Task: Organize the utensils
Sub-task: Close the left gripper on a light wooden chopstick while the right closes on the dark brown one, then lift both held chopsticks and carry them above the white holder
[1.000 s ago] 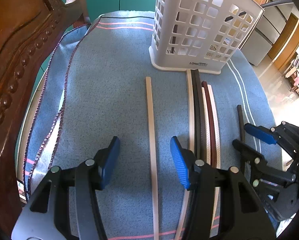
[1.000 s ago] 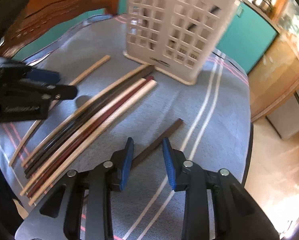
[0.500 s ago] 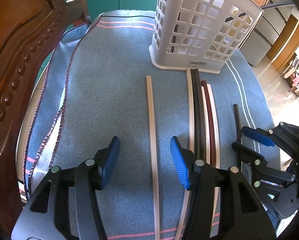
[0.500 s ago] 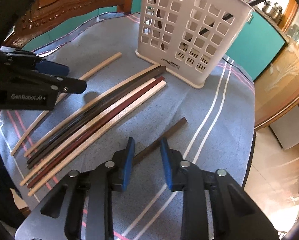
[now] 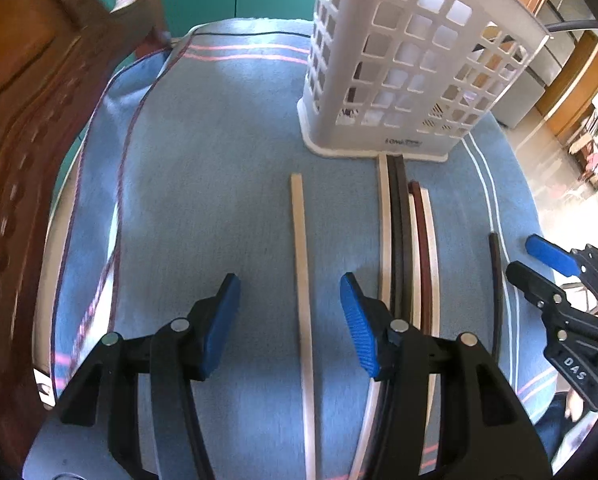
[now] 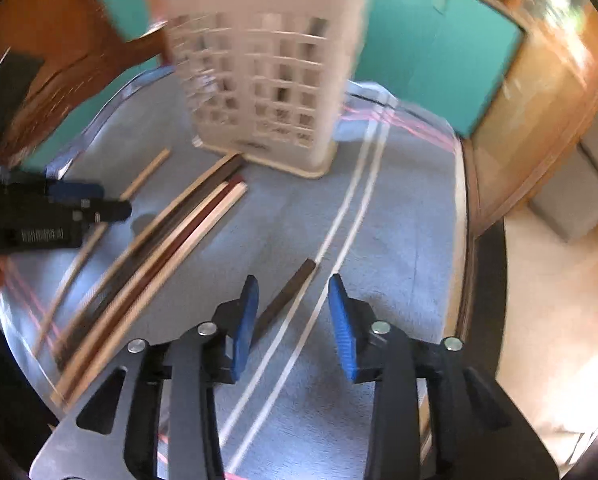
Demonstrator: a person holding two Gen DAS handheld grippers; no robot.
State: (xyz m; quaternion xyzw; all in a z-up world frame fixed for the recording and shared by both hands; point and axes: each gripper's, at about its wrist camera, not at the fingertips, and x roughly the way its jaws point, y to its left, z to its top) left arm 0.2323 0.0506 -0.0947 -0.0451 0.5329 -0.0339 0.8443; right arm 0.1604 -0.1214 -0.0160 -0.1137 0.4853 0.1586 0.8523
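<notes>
While right tongs open, tilted downward, dark chopstick seemingly untouched.

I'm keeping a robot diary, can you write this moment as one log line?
left gripper: open over lone pale chopstick | right gripper: opening, empty, dark chopstick beside it | basket: upright

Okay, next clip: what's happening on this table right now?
A person holds a pair of tongs in each hand above a blue cloth strewn with chopsticks, in front of a white slotted basket. The left tongs are open, straddling a single pale chopstick without gripping it. The right tongs are opening; a lone dark chopstick lies on the cloth between them, not gripped. A bundle of chopsticks lies between the two. A few dark sticks show inside the basket.
</notes>
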